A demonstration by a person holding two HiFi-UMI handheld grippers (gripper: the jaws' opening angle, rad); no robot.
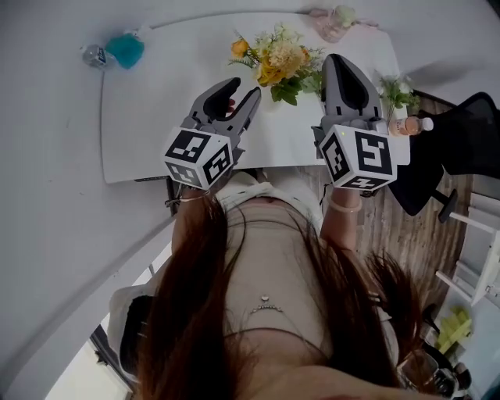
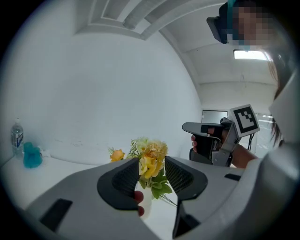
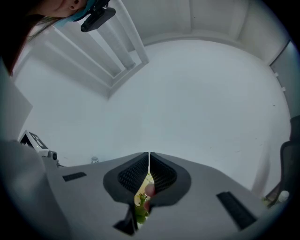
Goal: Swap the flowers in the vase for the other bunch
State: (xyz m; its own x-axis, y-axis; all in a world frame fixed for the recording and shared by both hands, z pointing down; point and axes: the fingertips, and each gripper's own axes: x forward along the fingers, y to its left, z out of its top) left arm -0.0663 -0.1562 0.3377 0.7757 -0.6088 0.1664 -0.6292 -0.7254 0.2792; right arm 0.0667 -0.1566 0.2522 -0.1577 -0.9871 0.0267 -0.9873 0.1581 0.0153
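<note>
- A white vase (image 2: 146,202) of yellow and orange flowers (image 1: 280,61) stands toward the far side of a white bench (image 1: 156,117). The flowers are in the vase, so the swap has not begun.
- The left hand-held gripper (image 1: 244,90) is just to the left of the vase and points at it, nearly level. Its jaws are about halfway apart and hold nothing — the vase and lower stems line up in the gap beyond them. This looks like an approach, either to steady the vase or to take the stems.
- The right hand-held gripper (image 1: 336,62) is just to the right of the vase, beside the blooms. Its jaws are pressed together with nothing between them, so it appears to be standing by rather than gripping.
- What looks like a pale pink bunch (image 1: 336,19) lies behind the vase at the bench's far edge. A small green sprig (image 1: 397,92) sits to the vase's right — I cannot tell which is the replacement.
- Well to the left of the vase are a teal object (image 1: 125,48) and a small water bottle (image 1: 94,55). A peach-coloured drink bottle (image 1: 410,125) lies to its right, clear of the work.
</note>
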